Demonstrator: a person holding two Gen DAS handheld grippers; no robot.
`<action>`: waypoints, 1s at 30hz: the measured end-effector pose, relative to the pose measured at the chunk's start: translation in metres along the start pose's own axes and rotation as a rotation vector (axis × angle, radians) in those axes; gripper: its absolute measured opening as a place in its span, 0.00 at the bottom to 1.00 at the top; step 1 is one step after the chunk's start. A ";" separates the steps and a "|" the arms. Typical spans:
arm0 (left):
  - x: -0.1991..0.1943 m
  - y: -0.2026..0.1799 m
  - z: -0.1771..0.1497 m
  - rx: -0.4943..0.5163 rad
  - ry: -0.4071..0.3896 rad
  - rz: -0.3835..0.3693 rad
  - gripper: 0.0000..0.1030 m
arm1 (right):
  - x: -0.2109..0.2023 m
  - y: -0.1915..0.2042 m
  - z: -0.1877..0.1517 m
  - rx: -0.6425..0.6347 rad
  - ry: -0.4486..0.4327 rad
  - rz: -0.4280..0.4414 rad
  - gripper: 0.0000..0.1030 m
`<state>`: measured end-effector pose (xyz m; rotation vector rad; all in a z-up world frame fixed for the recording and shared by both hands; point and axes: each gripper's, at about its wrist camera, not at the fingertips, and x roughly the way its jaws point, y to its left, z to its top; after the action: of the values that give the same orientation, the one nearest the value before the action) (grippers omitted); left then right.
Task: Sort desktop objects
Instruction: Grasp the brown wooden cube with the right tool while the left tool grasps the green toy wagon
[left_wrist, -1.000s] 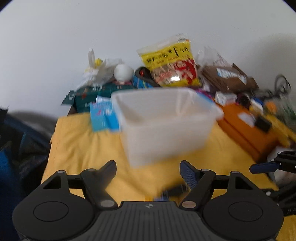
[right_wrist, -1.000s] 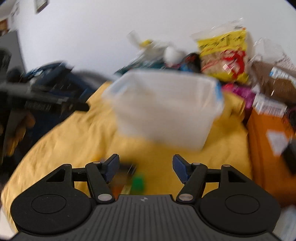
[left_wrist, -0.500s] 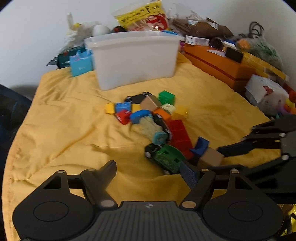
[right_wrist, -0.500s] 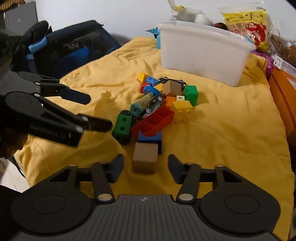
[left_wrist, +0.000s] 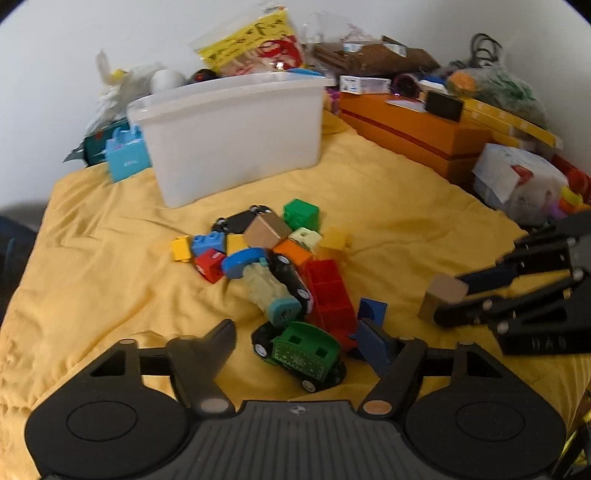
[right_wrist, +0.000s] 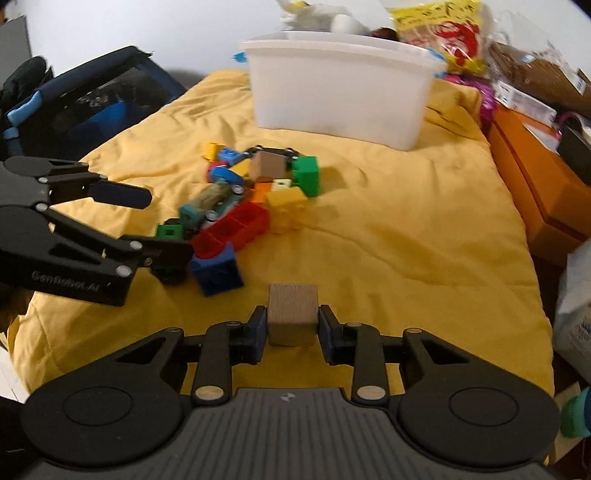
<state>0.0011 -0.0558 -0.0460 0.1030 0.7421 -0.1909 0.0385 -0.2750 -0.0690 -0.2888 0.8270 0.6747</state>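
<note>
Both views are evenly and softly lit, fairly bright, with no harsh glare. The yellow cloth (left_wrist: 110, 258) shows gentle fold shadows. Fisheye distortion bends the edges and darkens the corners. Mild motion blur softens the white bin (right_wrist: 340, 85) and the clutter behind it; nearer toys look somewhat sharper.

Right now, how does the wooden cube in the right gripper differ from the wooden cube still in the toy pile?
The held wooden cube sits between the right gripper jaws, apart from the toys; the pile's wooden cube lies among bricks and toy cars, touched by no gripper. The held cube stands square and level; the pile cube is tilted, propped on its neighbours. Both are plain brown wood and look alike in shape.
</note>
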 end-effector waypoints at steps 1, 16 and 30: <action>0.000 0.001 -0.001 0.000 -0.003 -0.001 0.73 | 0.000 -0.001 0.000 0.004 0.000 -0.001 0.32; 0.000 0.004 -0.002 -0.012 0.023 -0.035 0.54 | 0.003 0.000 0.005 0.013 -0.005 0.019 0.32; -0.009 0.025 0.000 -0.089 0.005 -0.011 0.45 | -0.003 -0.006 0.008 0.028 -0.035 0.011 0.32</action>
<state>0.0001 -0.0305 -0.0392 0.0151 0.7550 -0.1684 0.0463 -0.2769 -0.0615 -0.2462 0.8050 0.6763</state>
